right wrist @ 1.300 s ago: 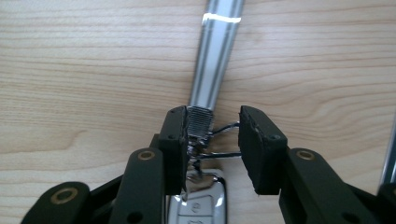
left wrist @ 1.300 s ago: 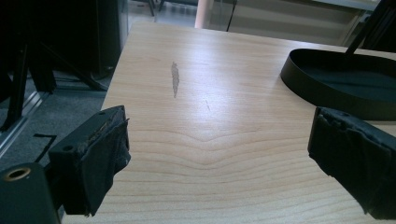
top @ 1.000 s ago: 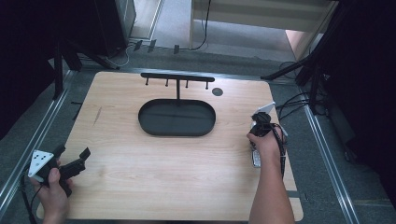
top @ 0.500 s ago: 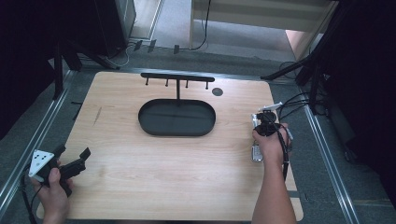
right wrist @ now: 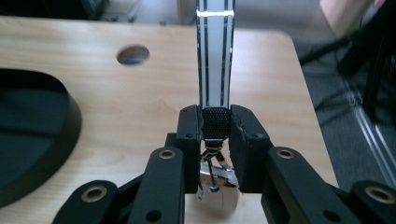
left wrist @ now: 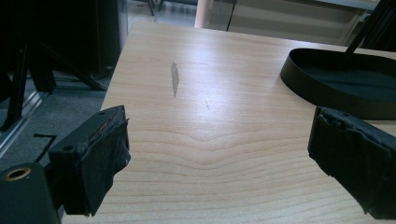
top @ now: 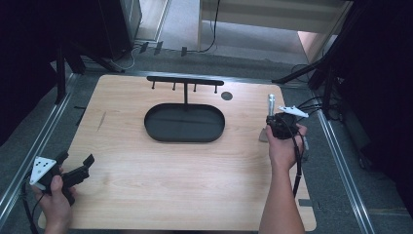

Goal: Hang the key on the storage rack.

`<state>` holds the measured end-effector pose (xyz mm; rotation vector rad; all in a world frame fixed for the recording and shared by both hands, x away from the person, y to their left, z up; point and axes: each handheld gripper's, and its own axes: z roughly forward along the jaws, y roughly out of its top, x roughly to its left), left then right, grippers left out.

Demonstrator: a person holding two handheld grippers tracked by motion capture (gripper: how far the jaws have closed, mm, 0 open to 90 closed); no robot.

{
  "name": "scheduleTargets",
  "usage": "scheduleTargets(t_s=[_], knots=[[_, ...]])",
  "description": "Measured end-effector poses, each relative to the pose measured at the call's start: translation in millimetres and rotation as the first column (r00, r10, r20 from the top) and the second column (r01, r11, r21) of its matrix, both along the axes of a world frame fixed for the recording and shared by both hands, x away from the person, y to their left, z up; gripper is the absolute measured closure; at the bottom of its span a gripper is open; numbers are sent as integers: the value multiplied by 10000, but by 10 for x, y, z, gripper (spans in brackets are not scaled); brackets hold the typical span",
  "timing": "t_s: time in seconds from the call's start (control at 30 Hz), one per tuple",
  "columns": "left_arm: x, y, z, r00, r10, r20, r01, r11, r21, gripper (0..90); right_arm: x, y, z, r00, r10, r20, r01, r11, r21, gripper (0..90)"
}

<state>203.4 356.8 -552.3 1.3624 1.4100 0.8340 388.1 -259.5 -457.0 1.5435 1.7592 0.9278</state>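
My right gripper is shut on a silver strip with black lines near the table's right edge. In the right gripper view the strip stands straight up from the jaws. Its black textured end is pinched between the pads, and a metal clasp with a shiny piece hangs below. My left gripper is held at the table's front left corner, open, with only bare wood between its pads.
A black oval tray lies mid-table, with a black rack of short pegs standing behind it. A round hole is cut in the tabletop right of the rack. Metal rails run along both sides, and cables lie past the right edge.
My right gripper has risen and shifted a little away from me with the strip, which now points upward. The left hand has kept still.
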Motion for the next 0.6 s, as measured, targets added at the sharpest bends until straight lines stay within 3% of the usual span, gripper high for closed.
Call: scheduleTargets(t_s=[0.1,0.27,0.37,0.6], knots=[[2,1,0,10000,-11,-8,11,10000,16,56,-27,60,31,9949,402,923,-397,9992,-79,755],[1,-1,1,10000,-7,-16,7,10000,38,56,-29,167,54,9753,1042,1948,-1152,9923,457,755],[1,-2,1,10000,-11,-19,11,10000,42,56,-28,225,53,9642,1260,2333,-1471,9862,755,755],[2,-2,2,10000,-20,-40,20,10000,46,56,-32,384,18,9330,2152,2883,-2587,9583,1217,755]])
